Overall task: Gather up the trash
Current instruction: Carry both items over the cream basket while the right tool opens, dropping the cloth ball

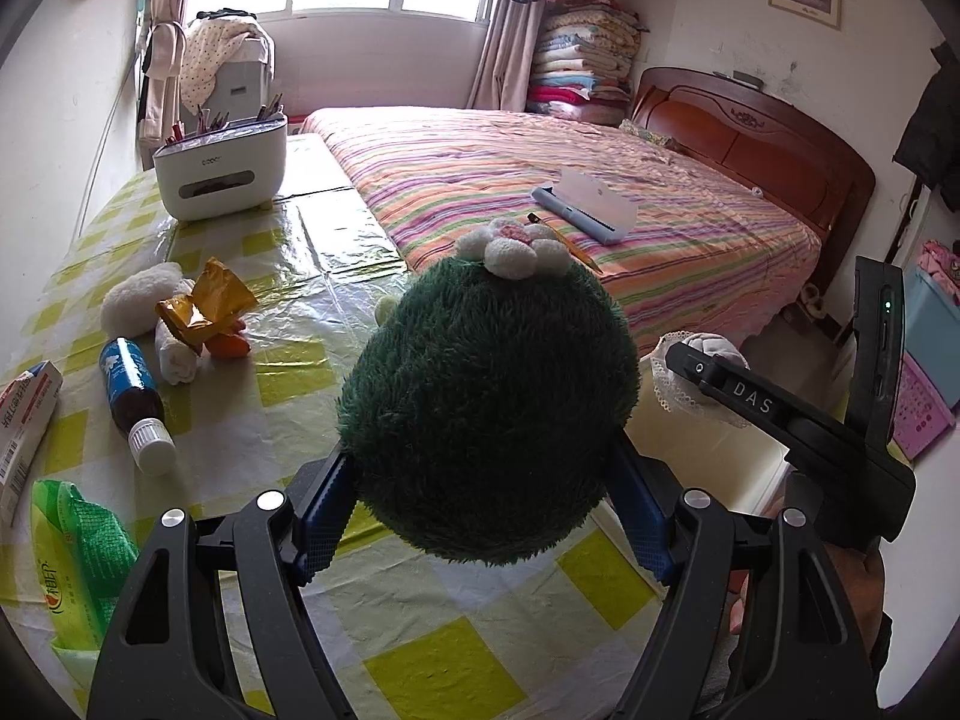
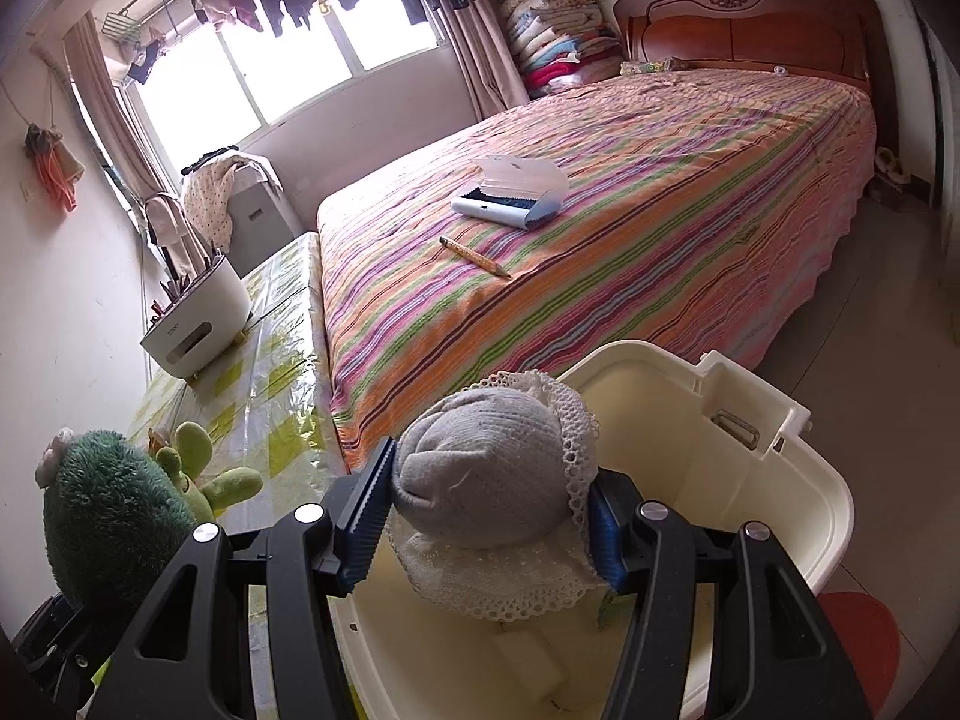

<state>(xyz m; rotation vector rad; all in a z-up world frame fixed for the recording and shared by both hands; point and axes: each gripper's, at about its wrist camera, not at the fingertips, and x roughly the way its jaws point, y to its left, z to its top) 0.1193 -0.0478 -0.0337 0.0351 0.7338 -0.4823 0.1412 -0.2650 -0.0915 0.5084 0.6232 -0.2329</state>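
A glossy plastic cloth checked in lime-yellow and white covers the bench (image 1: 312, 300), which stands flush against a wide bed (image 2: 600, 228) spread with a striped pink, orange and green sheet and backed by a carved red-brown wooden headboard; folded quilts are stacked in the far corner and clothes hang before the bright window. The left gripper (image 1: 480, 516) pinches a round, shaggy dark-green plush toy topped with a white and pink woolly flower (image 1: 489, 396) just above the bench. The right gripper (image 2: 486, 522) clamps a balled grey knit sock with a white lace cuff (image 2: 498, 480) over the smooth cream plastic bin (image 2: 798, 516) beside the bench. On the cloth lie a crumpled gold foil wrapper (image 1: 201, 306), a brown bottle with a blue label and ribbed white cap (image 1: 135, 402), a fluffy white soft toy (image 1: 141, 297), a green tissue pack (image 1: 78, 552) and a white rounded organiser holding pens (image 1: 219, 171). A pencil (image 2: 474, 256) and an open pale-blue case (image 2: 510, 192) rest on the bed.
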